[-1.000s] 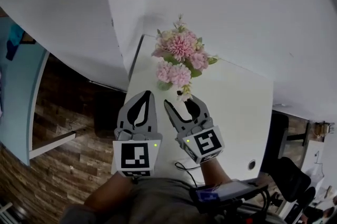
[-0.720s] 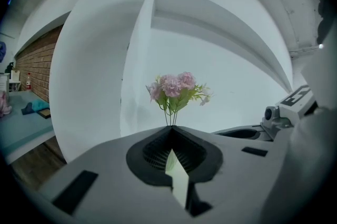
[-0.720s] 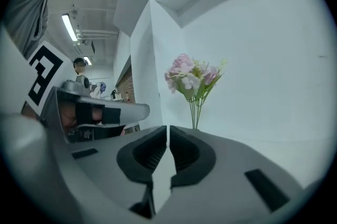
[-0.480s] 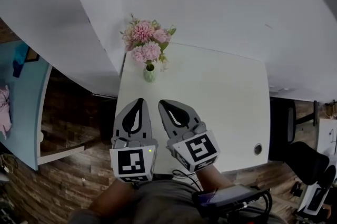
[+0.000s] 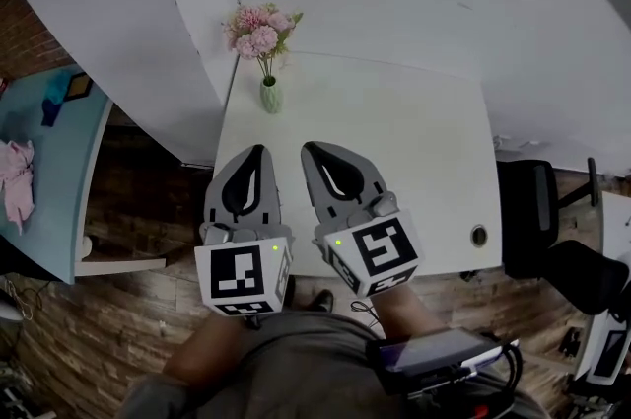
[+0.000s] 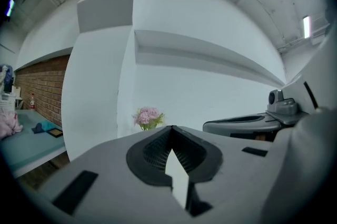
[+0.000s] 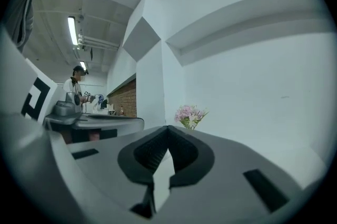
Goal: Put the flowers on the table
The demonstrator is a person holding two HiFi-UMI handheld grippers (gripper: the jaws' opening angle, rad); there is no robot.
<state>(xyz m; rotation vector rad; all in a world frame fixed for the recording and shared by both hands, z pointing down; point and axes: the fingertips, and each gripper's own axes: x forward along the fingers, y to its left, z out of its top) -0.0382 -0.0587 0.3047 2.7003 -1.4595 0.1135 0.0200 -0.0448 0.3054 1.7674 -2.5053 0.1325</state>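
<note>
A bunch of pink flowers [image 5: 259, 25] stands upright in a small green vase [image 5: 270, 96] at the far left corner of the white table [image 5: 414, 151]. Nothing holds it. My left gripper [image 5: 256, 151] and right gripper [image 5: 313, 150] hover side by side over the table's near left edge, well short of the vase, both shut and empty. In the left gripper view the flowers [image 6: 148, 117] show beyond the shut left gripper [image 6: 171, 128]. In the right gripper view the flowers [image 7: 190, 115] stand past the shut right gripper [image 7: 168, 128].
White walls and a square column [image 5: 187, 33] back the table. A grommet hole [image 5: 479, 236] sits near the table's front right corner. A black chair [image 5: 529, 210] stands to the right. At the left is a blue surface [image 5: 54, 171] with a pink item [image 5: 17, 178].
Both grippers have drawn back from the flowers toward the table's near edge and risen. The right jaws, open a second ago, have closed. The vase stays standing on the table.
</note>
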